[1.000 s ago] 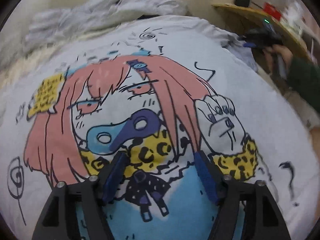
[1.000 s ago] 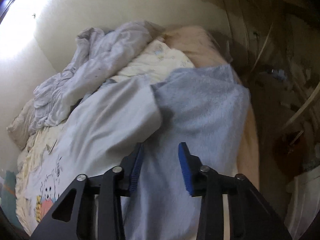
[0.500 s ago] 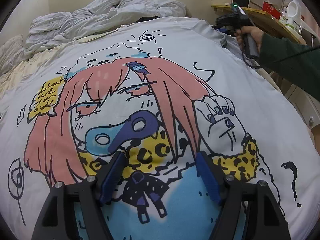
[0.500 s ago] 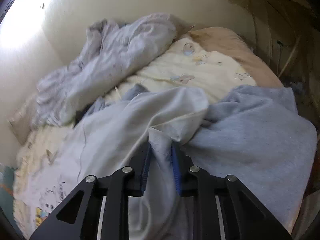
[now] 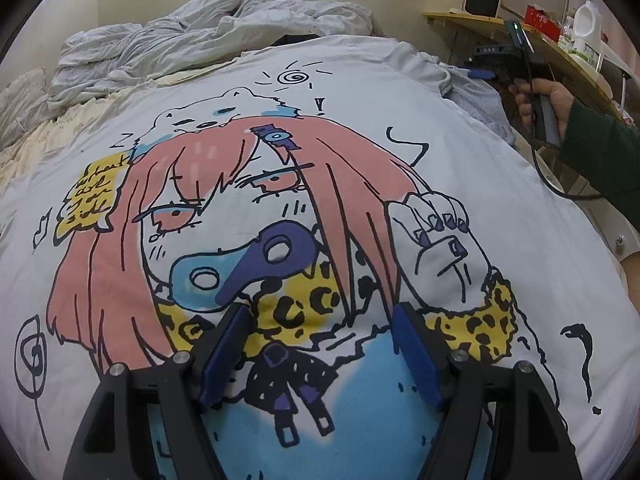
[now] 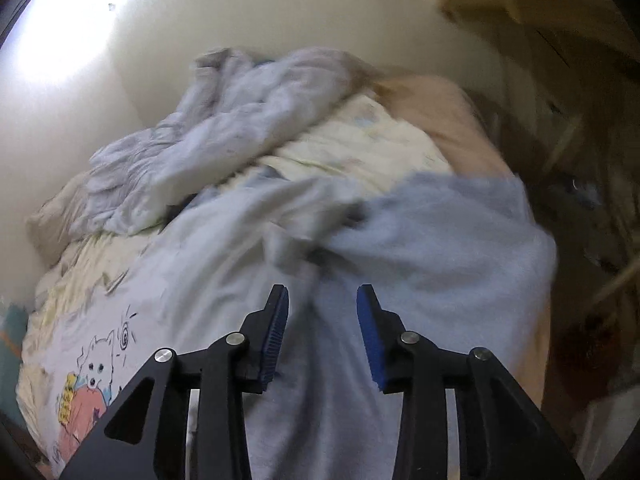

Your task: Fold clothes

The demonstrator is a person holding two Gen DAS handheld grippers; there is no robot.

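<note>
Left claw (image 5: 320, 344) spread wide over printed T-shirt (image 5: 280, 208) – right claw (image 6: 322, 320) opening, nothing gripped, above grey garment (image 6: 440, 248)

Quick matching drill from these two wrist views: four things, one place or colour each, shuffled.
Things:
1. printed T-shirt
2. crumpled duvet
3. kettle
4. sleeve

Descriptions:
A. dark green
B. on the wooden shelf, upper right
C. spread flat under the left gripper
D. heaped against the far wall

Pairs: 1-C, 2-D, 3-B, 4-A
</note>
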